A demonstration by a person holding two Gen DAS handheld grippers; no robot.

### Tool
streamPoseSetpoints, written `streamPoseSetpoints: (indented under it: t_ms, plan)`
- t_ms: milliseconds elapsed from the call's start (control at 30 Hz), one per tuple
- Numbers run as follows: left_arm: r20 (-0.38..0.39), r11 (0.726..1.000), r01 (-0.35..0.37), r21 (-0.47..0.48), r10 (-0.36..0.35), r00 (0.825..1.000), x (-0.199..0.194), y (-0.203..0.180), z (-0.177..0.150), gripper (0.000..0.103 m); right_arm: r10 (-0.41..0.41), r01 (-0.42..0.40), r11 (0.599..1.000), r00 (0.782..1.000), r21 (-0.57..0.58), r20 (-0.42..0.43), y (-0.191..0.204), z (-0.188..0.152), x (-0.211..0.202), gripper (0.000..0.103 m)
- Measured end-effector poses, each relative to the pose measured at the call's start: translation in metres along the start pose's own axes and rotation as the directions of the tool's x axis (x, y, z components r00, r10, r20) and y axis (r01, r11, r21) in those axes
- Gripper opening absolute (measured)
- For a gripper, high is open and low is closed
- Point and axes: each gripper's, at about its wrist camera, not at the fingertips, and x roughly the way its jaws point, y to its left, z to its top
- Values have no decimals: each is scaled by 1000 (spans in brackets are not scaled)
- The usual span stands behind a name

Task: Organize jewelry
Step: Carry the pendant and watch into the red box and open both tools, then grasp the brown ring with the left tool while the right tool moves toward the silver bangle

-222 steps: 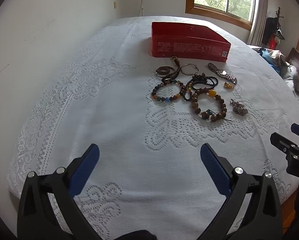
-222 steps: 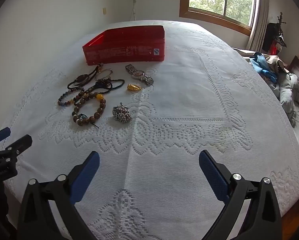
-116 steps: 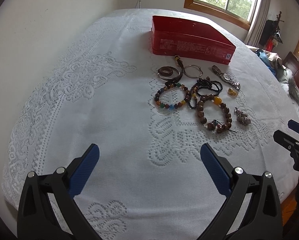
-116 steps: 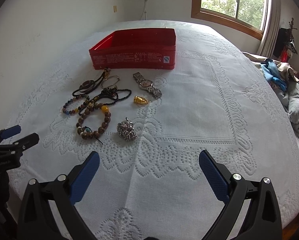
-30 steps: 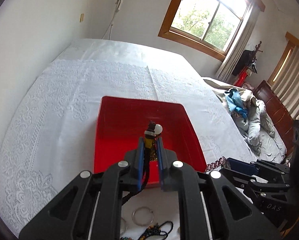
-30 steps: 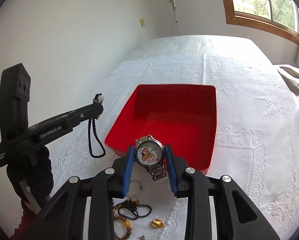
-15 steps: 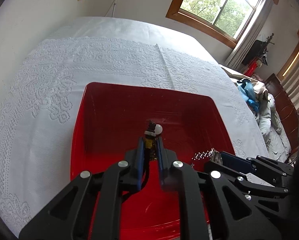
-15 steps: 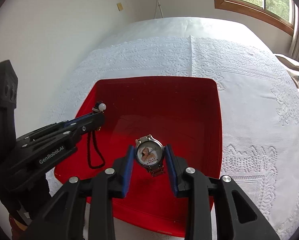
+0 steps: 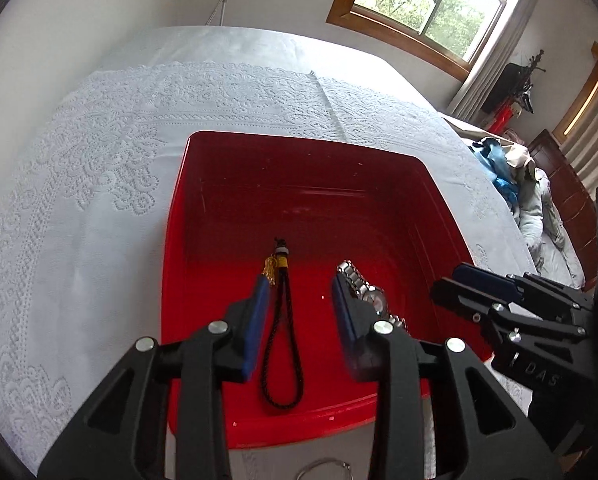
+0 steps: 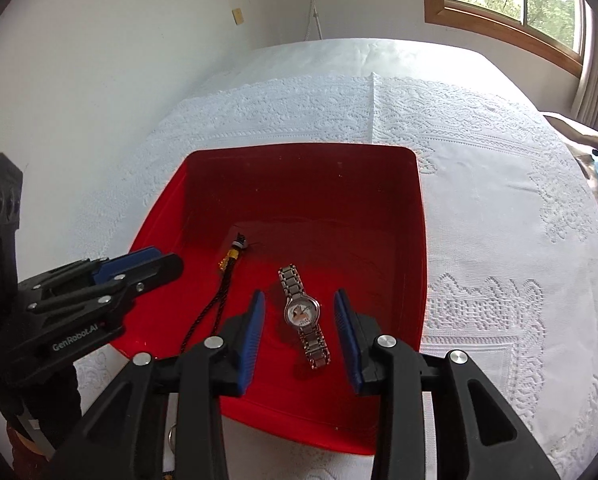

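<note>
Your left hand-held gripper (image 9: 301,294) hangs over the near half of the red tray (image 9: 171,216), its jaws parting, and the black cord lanyard (image 9: 281,344) lies on the tray floor between the blue pads, touching neither of them. Its loop trails toward the near wall, while the gold bead and small tassel at its top point toward the far wall. Just to the right of it lies the silver wristwatch (image 10: 303,314), face up and stretched lengthwise, its metal band running from the middle of the tray toward the near rim. Your right hand-held gripper (image 10: 299,314) straddles the watch with its jaws also spreading, and neither pad presses on the case (a clear gap shows on both sides). The tray sits on the bed's white lace coverlet (image 10: 499,208). A plain metal ring (image 9: 323,470) lies on the lace just in front of the tray's near wall, half cut off at the bottom of the left view. Farther right, beyond the bed's edge, crumpled bedding and blue cloth (image 9: 499,168) lie heaped near dark wooden furniture.
</note>
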Motion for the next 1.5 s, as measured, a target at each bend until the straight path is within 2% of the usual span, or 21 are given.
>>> streamPoseSetpoints:
  t_ms: [133, 200, 300, 400, 467, 533, 700, 767, 833, 900, 967, 1033, 1500]
  plan:
    - [21, 998, -42, 41, 41, 999, -34, 0, -27, 32, 14, -14, 1000, 1000, -8, 26, 2, -26, -27, 36]
    - [17, 998, -46, 51, 45, 999, -46, 1, -43, 32, 17, -16, 1000, 1000, -13, 23, 4, -42, -37, 36]
    - [-6, 992, -100, 78, 101, 995, -58, 3, -69, 32, 43, -43, 999, 999, -14, 8, 10, -61, -47, 36]
    - [-64, 986, -144, 79, 150, 987, -57, 10, -92, 36, 48, -48, 998, 999, -27, -14, 22, -75, -49, 36]
    - [-100, 986, -147, 77, 154, 983, -55, 17, -107, 43, 55, -57, 998, 998, -34, -40, 29, -81, -46, 36]
    - [-126, 985, -156, 78, 164, 978, -51, 23, -119, 44, 64, -66, 997, 996, -35, -62, 35, -88, -42, 36]
    - [-159, 988, -147, 36, 151, 976, -46, 33, -140, 47, 67, -70, 997, 993, -26, -96, 42, -101, -34, 36]
    - [-155, 989, -147, 33, 151, 976, -45, 33, -142, 52, 77, -79, 997, 991, -18, -106, 42, -103, -30, 36]
    - [-144, 987, -158, 39, 162, 976, -45, 33, -144, 52, 85, -87, 996, 991, -10, -108, 44, -105, -29, 36]
    - [-139, 984, -172, 49, 178, 974, -43, 29, -147, 49, 88, -90, 996, 990, -8, -108, 45, -107, -27, 36]
    - [-153, 985, -163, 51, 169, 974, -41, 29, -150, 29, 90, -91, 996, 990, -6, -113, 48, -108, -26, 36]
    - [-170, 989, -144, 45, 150, 974, -36, 27, -151, 25, 89, -91, 996, 989, -9, -121, 49, -109, -23, 36]
    - [-174, 988, -143, 62, 152, 973, -28, 19, -153, 24, 91, -94, 995, 984, -14, -152, 50, -112, -11, 36]
